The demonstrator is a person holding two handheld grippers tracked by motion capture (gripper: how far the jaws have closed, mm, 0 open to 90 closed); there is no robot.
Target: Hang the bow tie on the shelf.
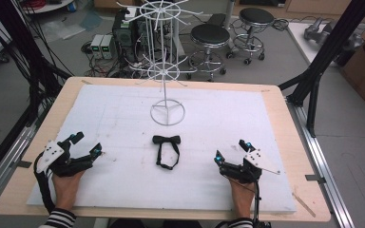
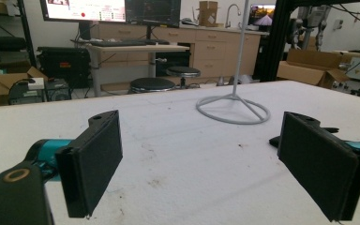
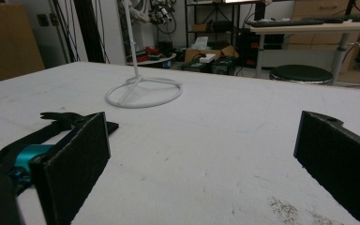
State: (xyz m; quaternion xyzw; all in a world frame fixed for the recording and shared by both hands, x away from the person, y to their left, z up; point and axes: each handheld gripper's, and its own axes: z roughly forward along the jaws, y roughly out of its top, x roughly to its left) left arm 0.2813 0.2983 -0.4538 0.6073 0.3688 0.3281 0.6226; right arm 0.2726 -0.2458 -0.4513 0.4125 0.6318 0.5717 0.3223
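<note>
At the lower left of the high view the left gripper [image 1: 86,144] rests on the white mat [image 1: 123,190], jaws spread wide and empty. At the lower right the right gripper [image 1: 230,151] does the same. Between them, at mid-frame, the black bow tie [image 1: 167,139] lies flat with its strap looped toward the bottom edge. Above it stands the white wire rack [image 1: 167,112].

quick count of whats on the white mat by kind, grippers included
black bow tie: 1
white wire rack: 1
grippers: 2, left gripper and right gripper, both open
total: 4
</note>
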